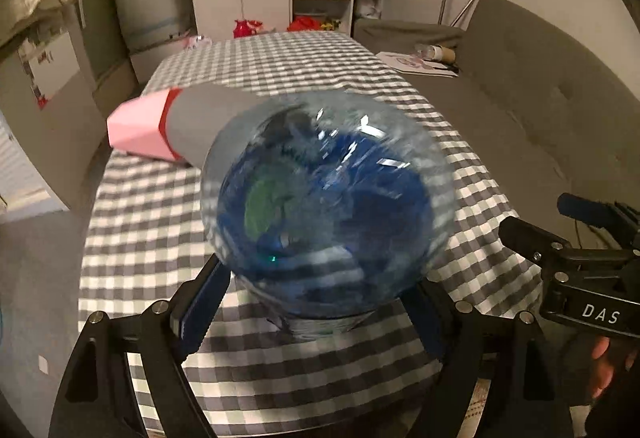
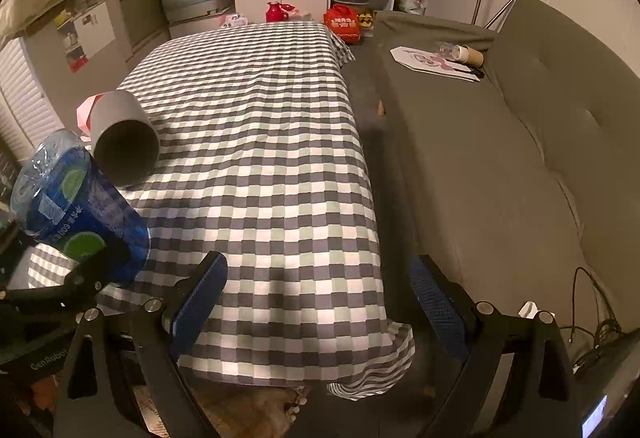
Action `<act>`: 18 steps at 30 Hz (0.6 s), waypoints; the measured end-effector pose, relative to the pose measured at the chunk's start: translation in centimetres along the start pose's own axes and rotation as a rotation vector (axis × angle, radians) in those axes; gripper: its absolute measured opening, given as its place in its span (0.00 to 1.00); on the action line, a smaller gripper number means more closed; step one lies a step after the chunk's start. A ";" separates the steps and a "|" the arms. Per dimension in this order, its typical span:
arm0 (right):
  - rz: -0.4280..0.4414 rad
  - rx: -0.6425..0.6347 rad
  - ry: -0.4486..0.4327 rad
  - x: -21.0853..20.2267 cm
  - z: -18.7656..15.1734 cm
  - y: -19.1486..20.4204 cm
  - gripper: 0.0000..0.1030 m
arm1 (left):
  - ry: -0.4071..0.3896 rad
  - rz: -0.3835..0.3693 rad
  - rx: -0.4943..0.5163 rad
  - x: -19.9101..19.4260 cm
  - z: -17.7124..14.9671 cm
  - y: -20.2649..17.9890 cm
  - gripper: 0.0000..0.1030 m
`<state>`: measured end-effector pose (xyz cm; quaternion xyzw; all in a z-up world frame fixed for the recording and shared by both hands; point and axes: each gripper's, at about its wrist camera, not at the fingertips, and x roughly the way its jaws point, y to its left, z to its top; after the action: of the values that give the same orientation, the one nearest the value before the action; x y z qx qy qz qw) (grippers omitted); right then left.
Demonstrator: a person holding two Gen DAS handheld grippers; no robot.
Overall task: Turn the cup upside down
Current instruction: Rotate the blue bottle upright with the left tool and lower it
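Blue clear plastic cup (image 1: 328,205): clamped in left gripper (image 1: 316,302), tilted, wide mouth up-forward.
Right gripper (image 2: 320,302): apart, empty, beside.

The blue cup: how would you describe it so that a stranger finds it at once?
Look at the checkered tablecloth on the table beside the grey sofa. At its near left corner, the left gripper holds a clear blue plastic cup, tilted. Unlike the grey tube lying beside it, it is see-through and carries green lime pictures.

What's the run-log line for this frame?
left gripper: shut on blue cup, tilted, mid-flip | right gripper: open, idle | grey cup: on its side, checked tablecloth
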<state>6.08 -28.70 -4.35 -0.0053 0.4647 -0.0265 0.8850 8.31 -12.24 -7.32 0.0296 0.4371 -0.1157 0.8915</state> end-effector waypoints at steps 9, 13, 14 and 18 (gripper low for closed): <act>0.000 -0.002 0.006 0.3 -0.1 0.2 0.90 | 0.004 0.003 0.041 1.8 -0.3 -0.6 0.72; -0.002 -0.005 0.006 0.1 -0.1 0.3 0.90 | 0.006 -0.005 0.046 2.1 -0.3 -0.9 0.72; -0.003 -0.004 0.006 0.1 -0.1 0.2 0.90 | 0.006 -0.014 0.046 2.1 -0.3 -0.8 0.72; 0.004 -0.003 -0.004 -0.8 0.0 0.3 0.90 | 0.040 -0.013 0.079 1.8 -0.7 -1.1 0.78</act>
<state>5.61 -28.40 -3.74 -0.0057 0.4631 -0.0241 0.8859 8.54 -13.55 -9.11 0.0645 0.4498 -0.1379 0.8800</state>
